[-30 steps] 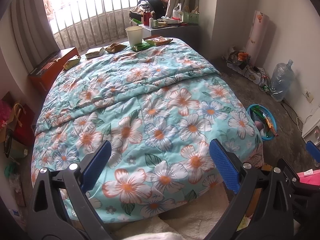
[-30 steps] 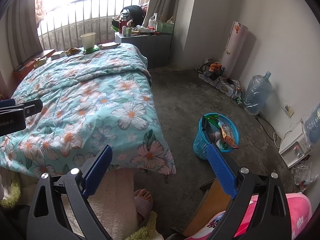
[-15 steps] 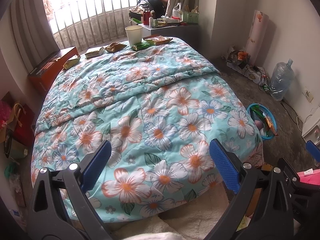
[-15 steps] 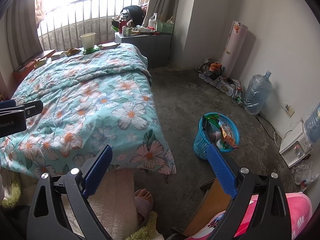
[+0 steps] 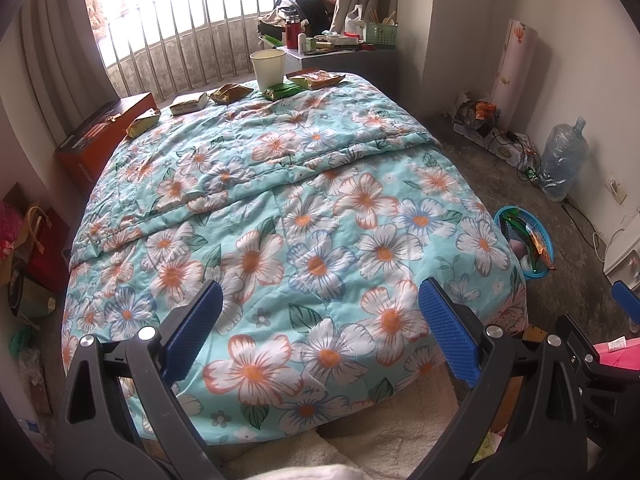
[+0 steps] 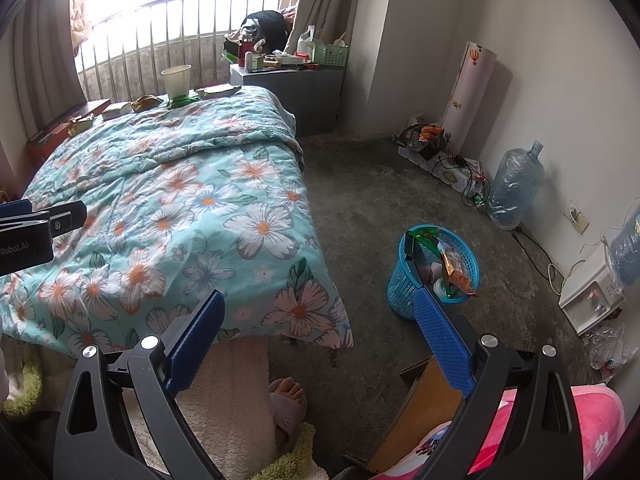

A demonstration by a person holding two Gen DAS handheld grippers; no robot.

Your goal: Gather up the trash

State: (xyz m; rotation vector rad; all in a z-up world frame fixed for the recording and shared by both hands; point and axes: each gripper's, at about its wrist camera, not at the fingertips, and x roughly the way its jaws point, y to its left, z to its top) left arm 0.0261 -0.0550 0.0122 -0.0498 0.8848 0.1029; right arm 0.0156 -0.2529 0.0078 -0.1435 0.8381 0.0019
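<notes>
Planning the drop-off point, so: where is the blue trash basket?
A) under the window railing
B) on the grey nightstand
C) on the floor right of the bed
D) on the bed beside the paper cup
C: the blue trash basket stands on the concrete floor off the bed's right side, wrappers already inside.

The left gripper (image 6: 38, 228) bears white lettering, seemingly "Robot.AI", cut off at the frame edge.

open quilt (image 5: 304, 216) before far wrappers (image 5: 280, 90)
</notes>
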